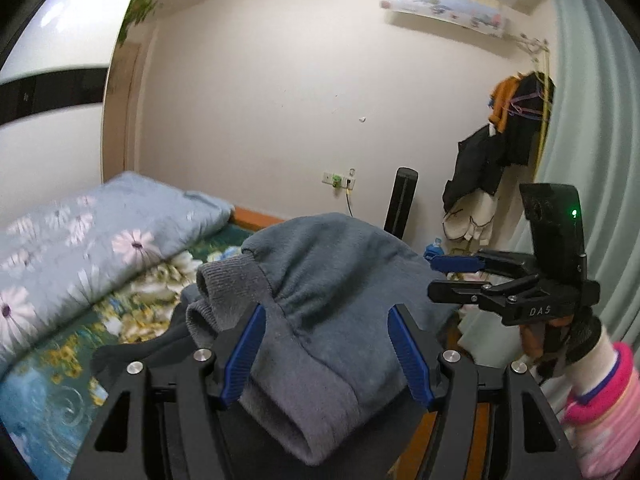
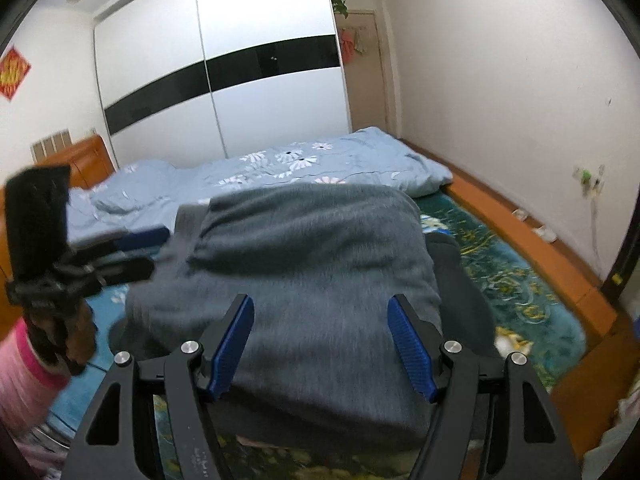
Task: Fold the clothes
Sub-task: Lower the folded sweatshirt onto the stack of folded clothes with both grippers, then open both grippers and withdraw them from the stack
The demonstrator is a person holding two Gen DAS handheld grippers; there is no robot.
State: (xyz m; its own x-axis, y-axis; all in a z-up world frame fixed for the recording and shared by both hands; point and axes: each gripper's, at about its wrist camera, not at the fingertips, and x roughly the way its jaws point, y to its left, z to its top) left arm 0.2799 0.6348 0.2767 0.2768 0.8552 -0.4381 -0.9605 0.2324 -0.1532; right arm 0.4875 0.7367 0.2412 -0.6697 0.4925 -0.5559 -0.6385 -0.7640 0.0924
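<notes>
Both grippers, left (image 1: pixel 326 354) & right (image 2: pixel 320 346), have jaws spread w/ nothing pinched, hovering over the bunched grey knit fleece garment (image 1: pixel 316 280) on the teal floral bedspread (image 1: pixel 52 396); I'd pinch its ribbed cuffs (image 1: pixel 224 284), then pull flat before folding.

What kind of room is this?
A bedroom, most likely. There is a bed with a flowery quilt on it, a big wardrobe with sliding doors, and clothes hanging on the wall.
</notes>
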